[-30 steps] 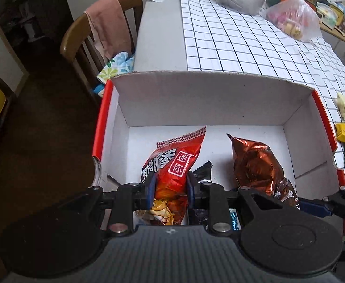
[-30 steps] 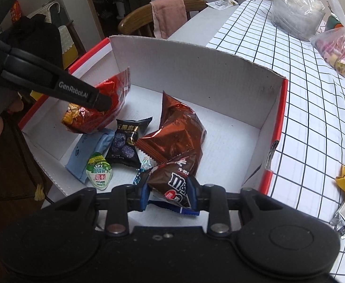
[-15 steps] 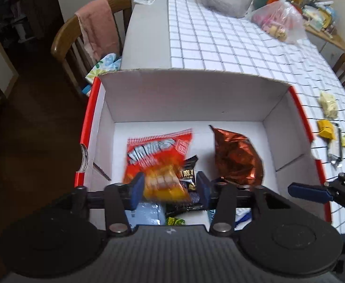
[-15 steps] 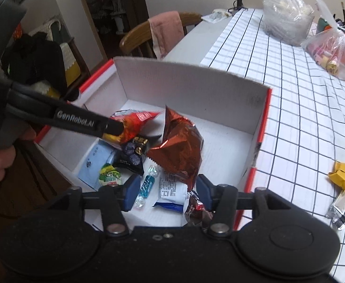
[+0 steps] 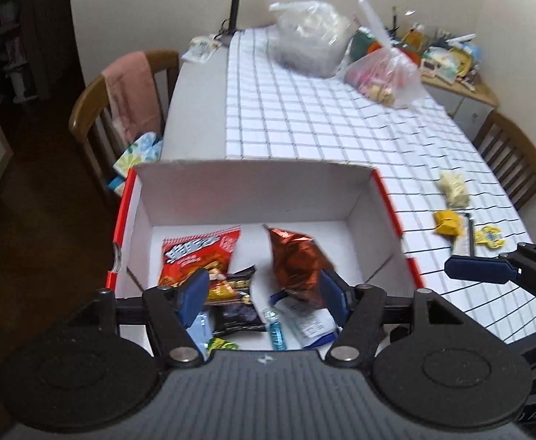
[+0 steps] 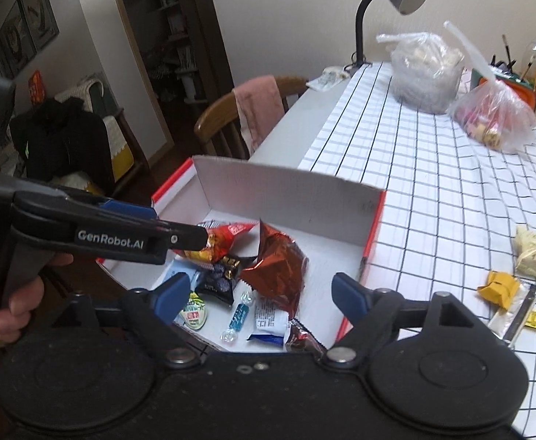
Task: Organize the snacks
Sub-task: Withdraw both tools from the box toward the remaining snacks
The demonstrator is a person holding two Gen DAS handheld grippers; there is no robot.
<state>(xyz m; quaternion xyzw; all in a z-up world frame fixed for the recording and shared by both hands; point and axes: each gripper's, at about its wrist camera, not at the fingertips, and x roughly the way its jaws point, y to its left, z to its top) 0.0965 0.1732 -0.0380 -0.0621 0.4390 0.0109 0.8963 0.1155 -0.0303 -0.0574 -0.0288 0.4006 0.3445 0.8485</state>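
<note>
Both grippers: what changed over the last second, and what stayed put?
The left gripper let go of the red snack bag, the right gripper of the brown M&M's packet; both now lie in the box. Both jaws have just been opening, nothing clamped, and both grippers rose. Snacks on the tablecloth stayed.

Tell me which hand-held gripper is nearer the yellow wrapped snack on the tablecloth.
Right. The right hand-held gripper hangs over the box's right end, beside the yellow wrapped snack; the left hand-held gripper is over the far left end.

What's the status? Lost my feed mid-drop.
Both hand-held grippers, left and right, just opened, empty. Red snack bag and brown foil bag lie in white cardboard box. Nothing obstructing.
</note>
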